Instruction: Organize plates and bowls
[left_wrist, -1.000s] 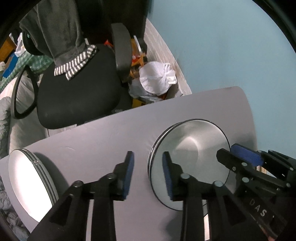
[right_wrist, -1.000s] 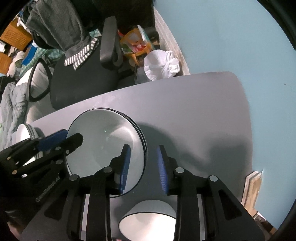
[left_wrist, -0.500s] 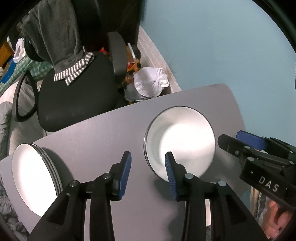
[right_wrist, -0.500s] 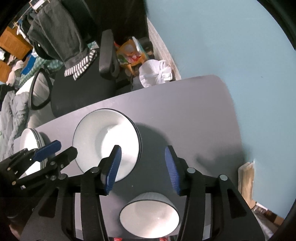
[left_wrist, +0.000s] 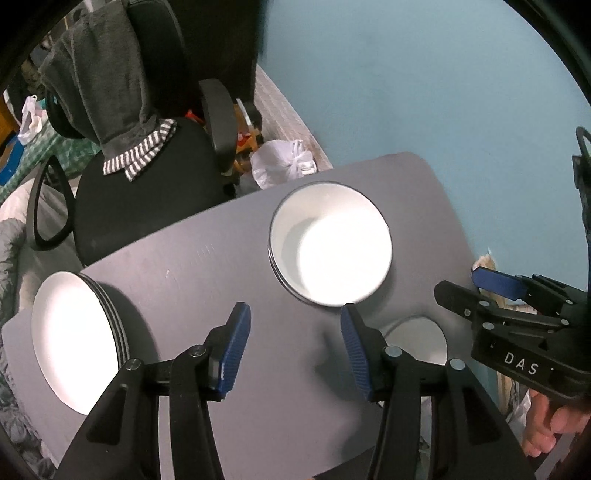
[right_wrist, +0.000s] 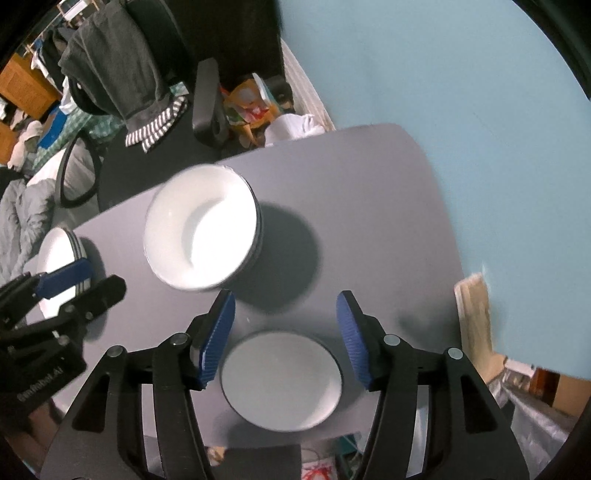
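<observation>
— Blue wall behind; what sits on the grey desk (right_wrist: 369, 206)?
— 1 stack of plates (left_wrist: 74, 339) at its left end, stacked bowls (right_wrist: 201, 229) mid-desk, 1 single bowl (right_wrist: 280, 380) near the front edge.
— And each hand-held gripper?
— Left hand-held gripper (left_wrist: 295, 350) and right hand-held gripper (right_wrist: 286, 334) both gape, empty, above the desk.

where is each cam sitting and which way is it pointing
Left wrist: on the left gripper, angled down over the grey table; both open fingers show, plus the right gripper.
Right wrist: on the right gripper, above the lone bowl; the left gripper shows.
Shared: table, bowl stack, plate stack, office chair.
</observation>
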